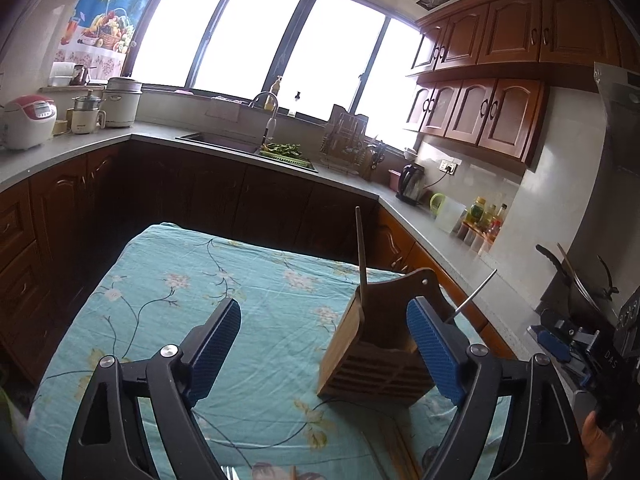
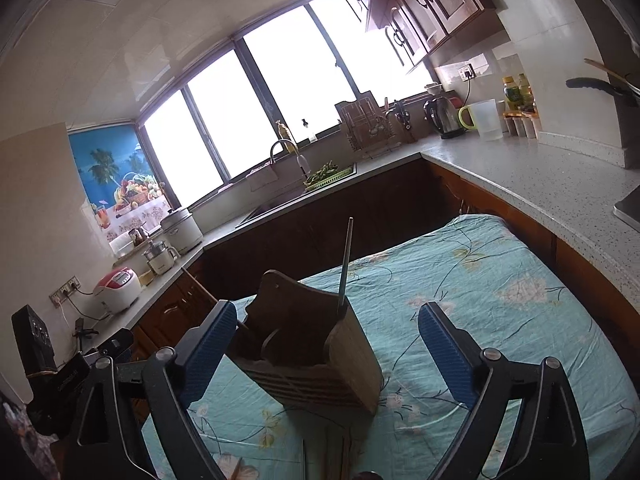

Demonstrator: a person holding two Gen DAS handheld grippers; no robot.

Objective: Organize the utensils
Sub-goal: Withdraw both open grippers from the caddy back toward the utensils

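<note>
A wooden utensil holder with two utensil handles sticking up stands on the floral-clothed desk. Left gripper and right gripper, jaws released, hold nothing.

Table under floral teal cloth; wooden utensil holder standing on it.

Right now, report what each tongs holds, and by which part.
Nothing. Left tongs and right tongs both stand open; the wooden holder sits free on the cloth.
</note>
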